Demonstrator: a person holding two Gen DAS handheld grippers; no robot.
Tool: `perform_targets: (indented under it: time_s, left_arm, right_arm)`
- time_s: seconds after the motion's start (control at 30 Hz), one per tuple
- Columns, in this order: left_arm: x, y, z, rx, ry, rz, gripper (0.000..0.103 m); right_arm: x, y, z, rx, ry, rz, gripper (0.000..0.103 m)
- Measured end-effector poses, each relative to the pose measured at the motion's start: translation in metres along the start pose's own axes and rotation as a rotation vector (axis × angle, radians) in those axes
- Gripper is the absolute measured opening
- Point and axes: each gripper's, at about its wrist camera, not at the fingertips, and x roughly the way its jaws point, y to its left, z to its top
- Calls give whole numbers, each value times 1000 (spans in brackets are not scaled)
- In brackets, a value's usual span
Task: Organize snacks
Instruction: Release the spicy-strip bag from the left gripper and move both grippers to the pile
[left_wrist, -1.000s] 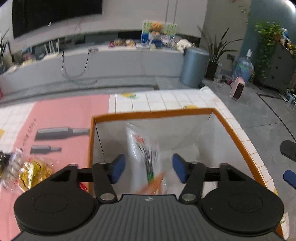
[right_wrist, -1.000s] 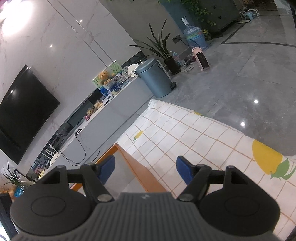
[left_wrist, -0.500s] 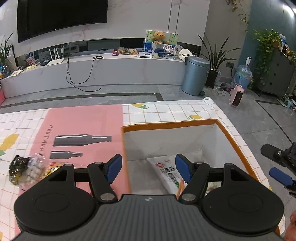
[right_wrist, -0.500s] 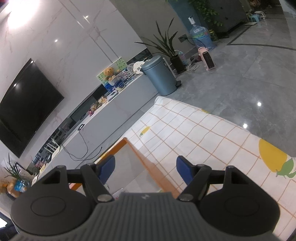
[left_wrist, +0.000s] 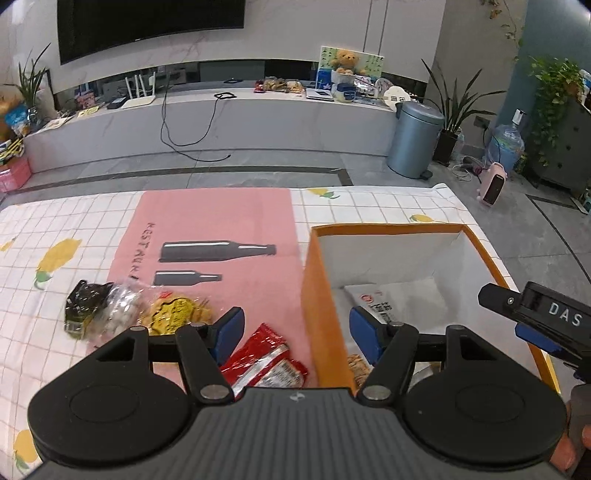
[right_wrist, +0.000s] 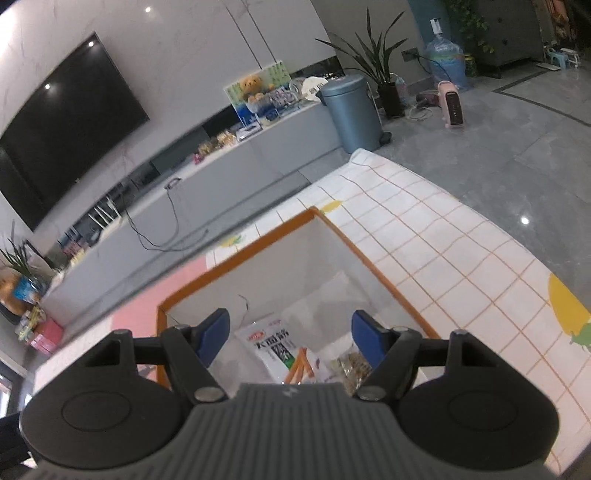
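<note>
My left gripper (left_wrist: 295, 332) is open with nothing between its pads and hangs over the left wall of the orange box (left_wrist: 317, 291). A white snack bag (left_wrist: 399, 299) lies flat inside the box. On the pink mat to the left lie a red packet (left_wrist: 266, 360), a yellow packet (left_wrist: 177, 310), a clear packet (left_wrist: 120, 306) and a black packet (left_wrist: 83, 301). My right gripper (right_wrist: 289, 332) is open above the box (right_wrist: 369, 258). It looks down on the white bag (right_wrist: 273, 343) and a brown snack packet (right_wrist: 352, 363). One of its fingers (left_wrist: 532, 306) shows over the box's right rim.
The box and the pink mat (left_wrist: 221, 218) with bottle prints lie on a checked tablecloth (right_wrist: 443, 266). The table's far edge and right edge drop to a grey floor. A grey bin (left_wrist: 413, 140) and a long TV bench (left_wrist: 207, 122) stand well beyond the table.
My left gripper drew up and to the left out of the box. The white bag seen upright between its fingers now lies flat inside. My right gripper swung over the box.
</note>
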Motion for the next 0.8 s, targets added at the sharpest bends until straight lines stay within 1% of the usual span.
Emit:
perform_targets:
  time_s: [0.2,0.3,0.43,0.6,0.63,0.7,0.8]
  left_arm:
    - [-15,25,-5,6,3,30,77]
    - [-24,41,-10,32,7,53,77]
    - [-34,68,-13,10,19,57,77]
    - [-46,102,-17,-16,12,89,77]
    - [-48,110,-18,-30,12,91,77]
    - [-51,126,-20,-55,9,92,77]
    - [-52,146,-24,-83,11,100,77]
  right_arm:
    - [-6,26,-6,-49,13,19,72]
    - [-9,42,-9,-77,15,39,72]
    - [-10,63,-17,-99,27,79,72]
    - [-10,94,-30,-132,31,133,73]
    - [-11,101,-34,-143,30,148,74]
    - [-12,116,-40,-167,31,184,79]
    - [-9,139,-53,-223,40,238,80]
